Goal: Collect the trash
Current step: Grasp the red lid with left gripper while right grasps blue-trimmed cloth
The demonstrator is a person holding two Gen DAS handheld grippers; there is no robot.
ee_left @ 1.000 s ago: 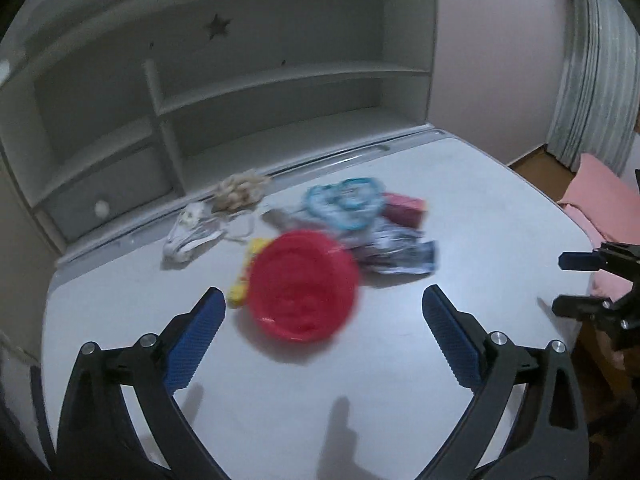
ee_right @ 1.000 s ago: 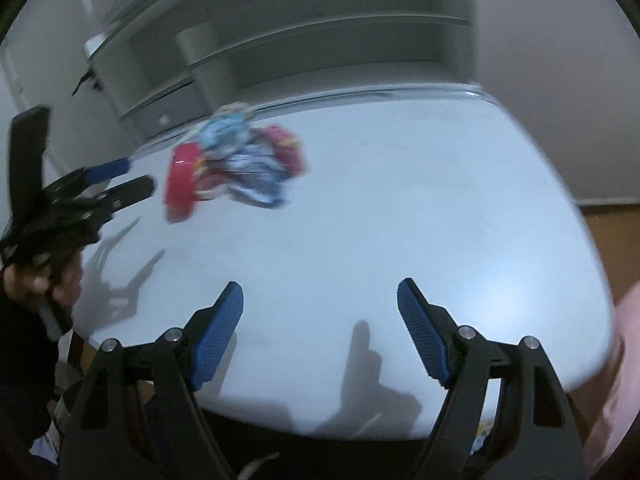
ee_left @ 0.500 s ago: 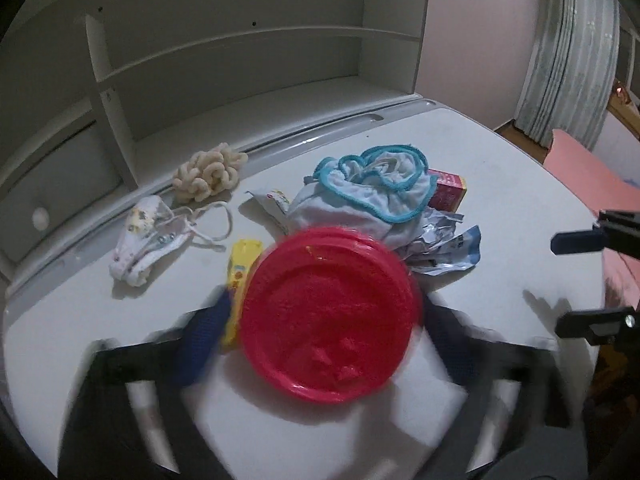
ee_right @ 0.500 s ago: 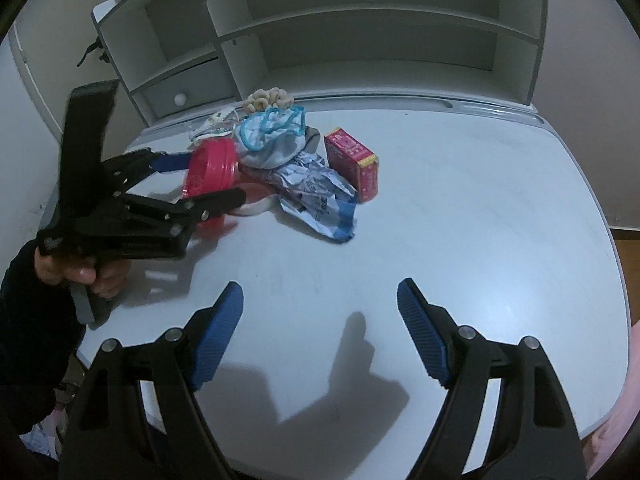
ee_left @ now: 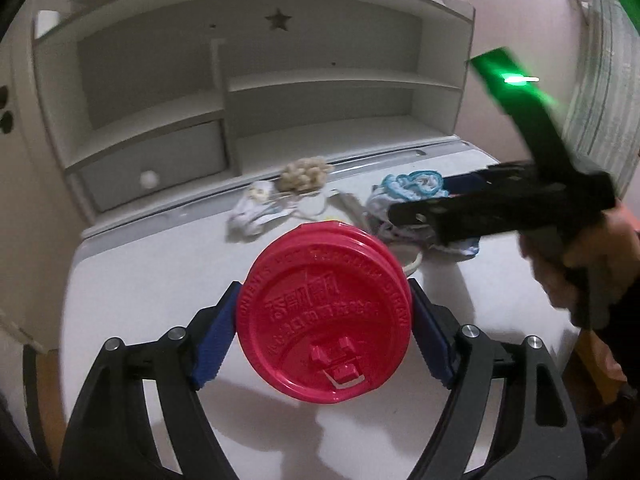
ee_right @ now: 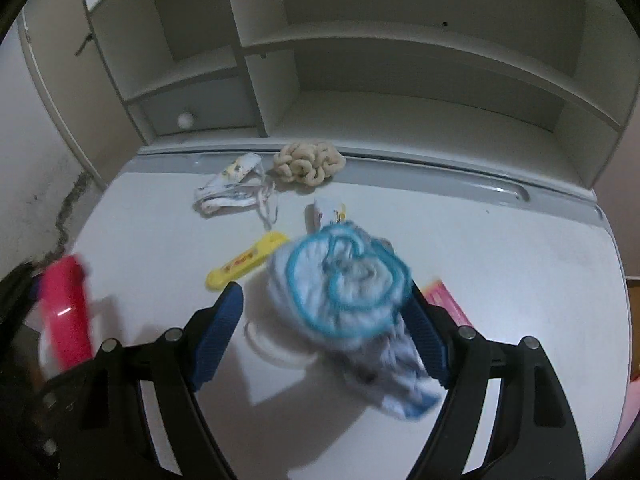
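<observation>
Left tool (ee_left: 325,326): pads pressed on both sides of the red lid (ee_left: 324,314), centre of the left view, pinching it.

Right tool (ee_right: 322,330): spread wide around the blue-trimmed cloth (ee_right: 340,284), right pad touching it, left pad apart; nothing gripped.

Progress: early, by my reading. Yellow wrapper (ee_right: 248,260), pink box (ee_right: 442,300) and crumpled wrapper (ee_right: 400,380) lay on the worktop (ee_right: 500,260), uncollected. No bin in view.

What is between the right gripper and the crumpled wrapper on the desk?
The blue-trimmed cloth lies on top of the crumpled wrapper, filling the gap between the open fingers of the right gripper. The wrapper shows only below the cloth, near the right finger.
</observation>
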